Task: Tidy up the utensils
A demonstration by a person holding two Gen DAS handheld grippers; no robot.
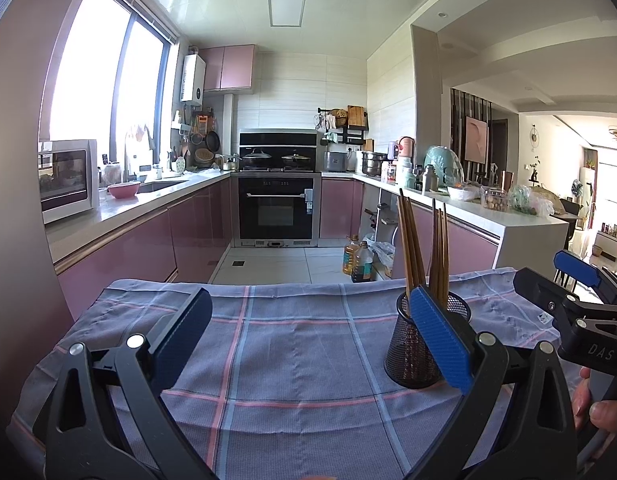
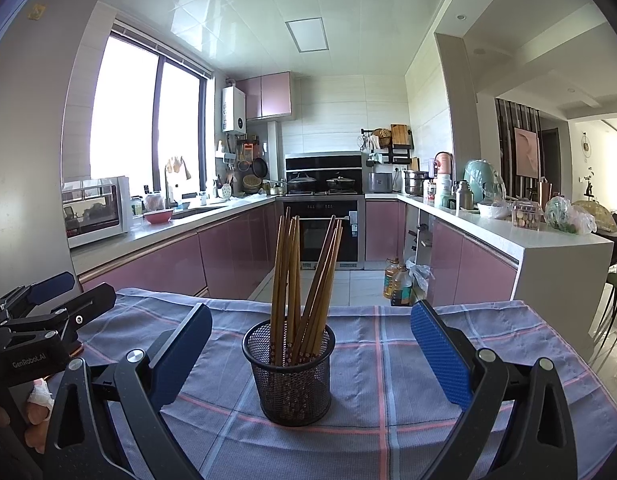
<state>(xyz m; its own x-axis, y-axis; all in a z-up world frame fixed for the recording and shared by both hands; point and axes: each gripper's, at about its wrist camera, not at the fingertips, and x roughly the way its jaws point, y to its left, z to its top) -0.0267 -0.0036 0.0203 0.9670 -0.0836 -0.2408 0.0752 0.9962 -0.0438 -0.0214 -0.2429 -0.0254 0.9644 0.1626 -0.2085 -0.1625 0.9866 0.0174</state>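
1. The surface is seen draped in a checked cloth, its far edge dropping off towards the kitchen floor (pink cabinets run down both sides beyond).
2. A black mesh holder is found standing upright near the middle of the cloth, with bare cloth left open on every side of it.
3. A bunch of wooden chopsticks is held in the holder, long axes near vertical, tips pointed at the ceiling; two clusters are fanned apart, one leaned left, one leaned right.
4. The right claw is held wide apart, nothing gripped, the holder framed between its blue pads but untouched by either.
5. The left claw is likewise spread open and empty, with clear cloth between its fingers; in its view the holder is partly hidden behind the right-hand pad.
6. Each claw is glimpsed at the edge of the other's view, well apart, and a hand is seen at the handle.
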